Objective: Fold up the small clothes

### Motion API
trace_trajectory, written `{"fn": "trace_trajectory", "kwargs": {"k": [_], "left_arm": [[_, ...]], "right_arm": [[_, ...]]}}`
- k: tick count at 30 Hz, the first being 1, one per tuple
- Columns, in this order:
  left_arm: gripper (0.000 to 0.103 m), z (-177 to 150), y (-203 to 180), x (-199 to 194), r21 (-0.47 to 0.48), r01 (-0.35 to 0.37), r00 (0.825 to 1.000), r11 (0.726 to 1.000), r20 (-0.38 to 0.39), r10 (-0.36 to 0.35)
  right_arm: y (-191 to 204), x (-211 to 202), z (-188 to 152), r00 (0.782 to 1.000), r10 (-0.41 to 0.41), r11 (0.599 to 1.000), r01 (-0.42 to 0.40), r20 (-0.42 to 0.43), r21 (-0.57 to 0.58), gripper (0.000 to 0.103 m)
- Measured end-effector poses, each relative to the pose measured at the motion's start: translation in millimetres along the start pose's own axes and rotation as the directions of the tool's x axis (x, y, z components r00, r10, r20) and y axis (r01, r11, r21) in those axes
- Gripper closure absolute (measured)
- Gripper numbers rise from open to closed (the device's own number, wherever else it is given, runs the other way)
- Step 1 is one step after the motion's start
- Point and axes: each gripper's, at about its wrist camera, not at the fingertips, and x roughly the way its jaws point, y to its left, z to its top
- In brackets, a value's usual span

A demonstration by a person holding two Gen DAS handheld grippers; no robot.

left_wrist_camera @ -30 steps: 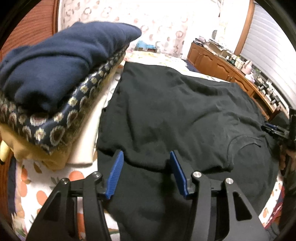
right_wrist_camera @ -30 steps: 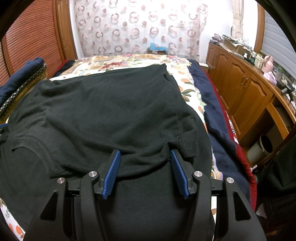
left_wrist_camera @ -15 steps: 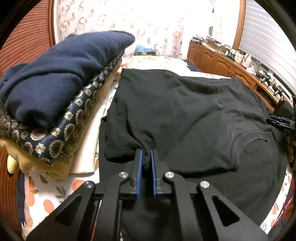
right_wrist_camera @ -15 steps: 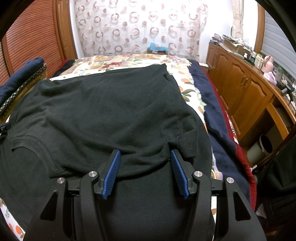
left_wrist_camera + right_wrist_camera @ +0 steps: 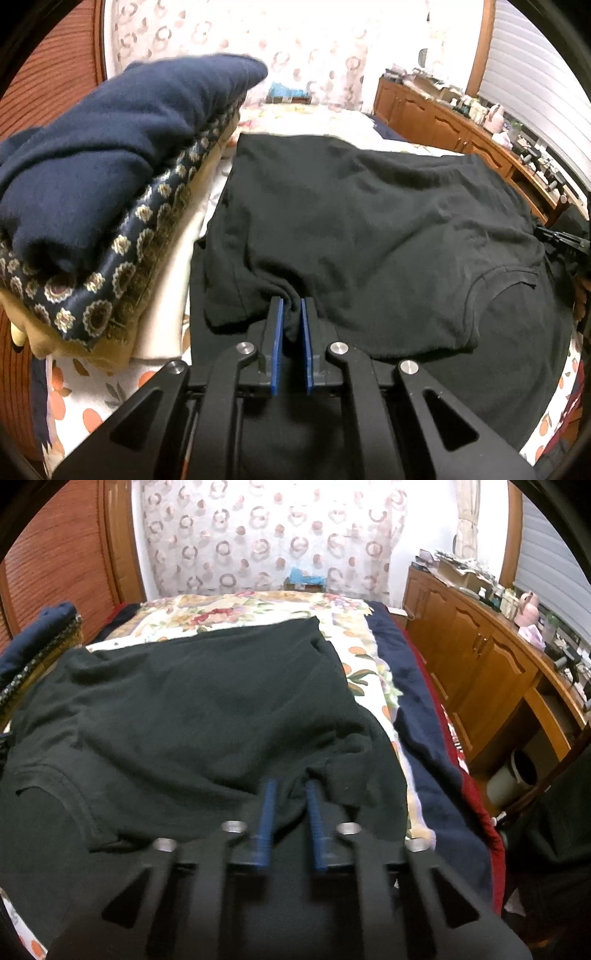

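Left wrist view: left gripper (image 5: 291,314) clenched on a bunched fold of the black shirt (image 5: 369,229), blue pads (image 5: 276,332) pressing cloth from both sides. Shirt spread flat across the bed (image 5: 122,384), folded edge running toward the lower right, neckline (image 5: 495,280) visible at right. Stack of folded clothes (image 5: 103,206) just beside the shirt at left: navy sweater (image 5: 110,147) on top, patterned dark fabric under it, tan and cream layers at the bottom. Wooden cabinets (image 5: 443,122) along the right wall, cluttered on top. Part of the other tool visible at the far right edge of the shirt.

Right wrist view: right gripper (image 5: 291,797) clamped tight on the near edge of the same black shirt (image 5: 192,716), cloth gathered between the blue pads (image 5: 266,812); picture slightly blurred around the fingers. Shirt lying on a floral sheet (image 5: 240,609), with a navy blanket (image 5: 424,738) and a red edge hanging at the right side of the bed. Patterned curtain (image 5: 266,542) behind the bed, wooden cabinets (image 5: 480,672) at right, stack of folded clothes (image 5: 37,646) at far left.
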Motion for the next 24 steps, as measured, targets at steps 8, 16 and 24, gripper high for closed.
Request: {"fn": "trace_trajectory", "kwargs": {"k": [8, 16, 24], "left_arm": [[0.103, 1, -17, -55, 0.023, 0.047, 0.986, 0.999, 0.160, -0.050], [0.103, 0, -20, -97, 0.036, 0.078, 0.967, 0.996, 0.239, -0.084], [0.103, -6, -18, -96, 0.031, 0.076, 0.970, 0.997, 0.231, -0.081]], "right_arm": [[-4, -40, 7, 0.991, 0.017, 1.000, -0.016, 0.136, -0.010, 0.103], [-9, -78, 11, 0.973, 0.038, 0.999, -0.037, 0.227, -0.011, 0.103], [-17, -61, 1, 0.989, 0.042, 0.998, -0.047, 0.143, 0.035, 0.087]]}}
